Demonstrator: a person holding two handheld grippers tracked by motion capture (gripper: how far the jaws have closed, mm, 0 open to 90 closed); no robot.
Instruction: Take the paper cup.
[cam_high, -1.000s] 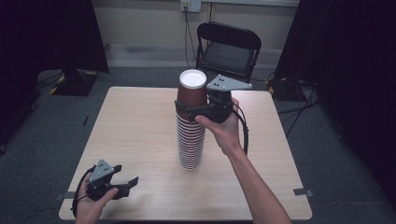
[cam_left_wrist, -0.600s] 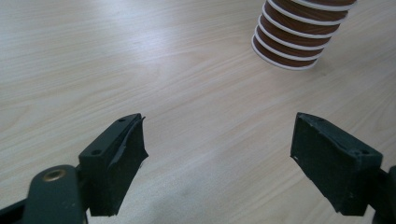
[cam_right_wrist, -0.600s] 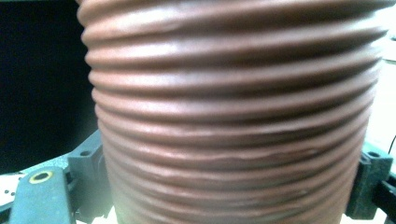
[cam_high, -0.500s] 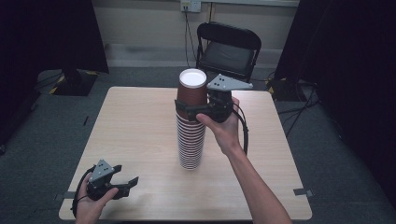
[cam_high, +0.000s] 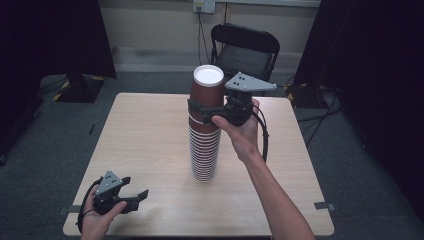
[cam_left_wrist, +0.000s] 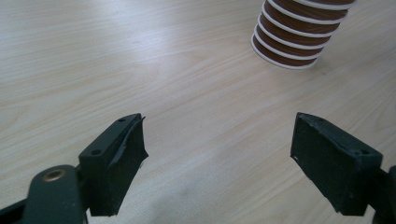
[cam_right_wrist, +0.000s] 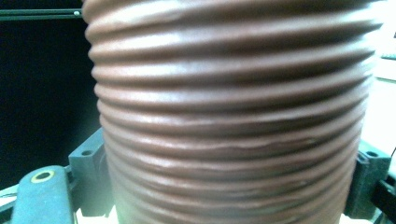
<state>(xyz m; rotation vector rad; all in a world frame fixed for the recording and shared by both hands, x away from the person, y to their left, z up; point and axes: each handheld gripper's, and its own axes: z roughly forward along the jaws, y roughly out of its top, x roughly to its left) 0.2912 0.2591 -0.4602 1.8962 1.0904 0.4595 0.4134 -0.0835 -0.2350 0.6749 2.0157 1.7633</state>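
Near the middle of the wooden table (cam_high: 150, 135), a tall stack of brown paper cups (cam_high: 205, 145) is standing upright, with white rims showing between the cups. The top cup (cam_high: 207, 90) is sitting on this stack, its white bottom facing up, so the cups are standing upside down. The right gripper (cam_high: 200, 111) is holding the top cup just under its upper part, with one black jaw on each side of the cup wall, and the person's right hand (cam_high: 242, 132) is reaching in from the near right side. In the right gripper view, the ribbed brown wall of the cup (cam_right_wrist: 233, 116) is standing very close between the two jaws, which are pressing it at the lower left and lower right.

The left gripper (cam_high: 136, 199) is resting low at the near left corner of the table, well apart from the stack, and the left hand (cam_high: 97, 217) is holding it from below. Its jaws are standing wide apart with nothing between them. In the left gripper view, the bare table top (cam_left_wrist: 187, 93) is lying between the jaws, and the bottom of the stack (cam_left_wrist: 299, 42) is showing farther off at the upper right.

Behind the table, a black folding chair (cam_high: 245, 50) is standing near the wall.
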